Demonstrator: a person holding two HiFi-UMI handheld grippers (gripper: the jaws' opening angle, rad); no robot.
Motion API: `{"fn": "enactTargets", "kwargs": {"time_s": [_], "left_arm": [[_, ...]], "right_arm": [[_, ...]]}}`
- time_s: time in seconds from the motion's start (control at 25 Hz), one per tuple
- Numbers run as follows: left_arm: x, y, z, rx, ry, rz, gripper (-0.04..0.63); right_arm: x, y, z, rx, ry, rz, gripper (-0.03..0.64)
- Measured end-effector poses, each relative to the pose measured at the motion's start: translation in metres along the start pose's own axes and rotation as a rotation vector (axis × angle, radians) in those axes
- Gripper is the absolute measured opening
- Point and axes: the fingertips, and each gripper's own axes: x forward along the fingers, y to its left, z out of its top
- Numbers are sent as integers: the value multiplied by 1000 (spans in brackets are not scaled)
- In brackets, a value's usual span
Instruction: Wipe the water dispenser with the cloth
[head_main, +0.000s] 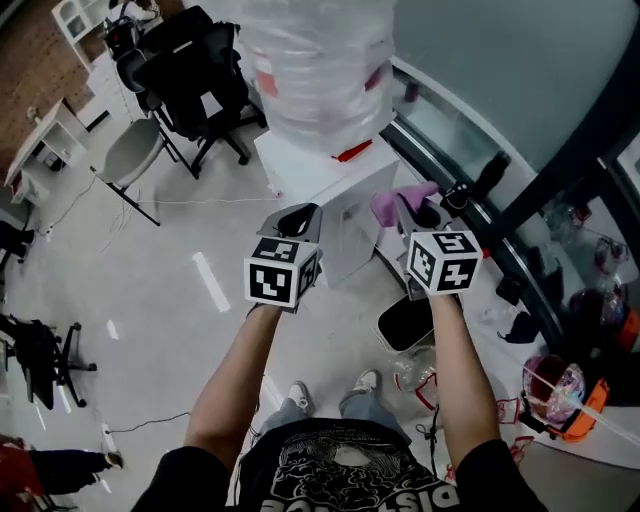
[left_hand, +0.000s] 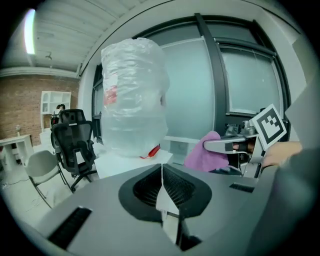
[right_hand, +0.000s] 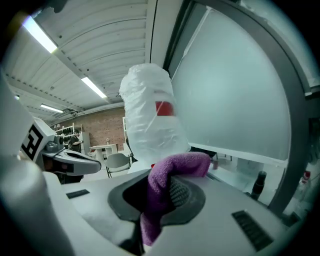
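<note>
Right gripper (right_hand: 161, 197) is clamped on the purple cloth (right_hand: 167, 172), which bunches up over the jaws and hangs down between them. Left gripper (left_hand: 162, 189) has its jaws pressed together with nothing in them. The white water dispenser (head_main: 345, 225) sits just ahead of both grippers, with a plastic-wrapped bottle (head_main: 318, 70) on top. The cloth looks close to the dispenser's top edge, though I can't tell if it's actually touching

Two grippers (head_main: 297, 218) (head_main: 415, 212), one cloth (head_main: 393, 203), one dispenser (head_main: 350, 232), maybe two chairs (head_main: 195, 70) (head_main: 130, 150).
</note>
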Motion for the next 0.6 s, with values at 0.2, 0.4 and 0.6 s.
{"fn": "enactTargets", "kwargs": {"time_s": [0.2,0.4,0.6], "left_arm": [[21,3,-5,-28,21,78,29],[36,8,-10,-38,43,111,28],[49,15,-12,-17,57,96,28]], "right_arm": [[36,-29,-9,-12,27,64,44],[73,-46,-14,-35,46,84,44],[102,-49,-23,-74,73,80,44]]}}
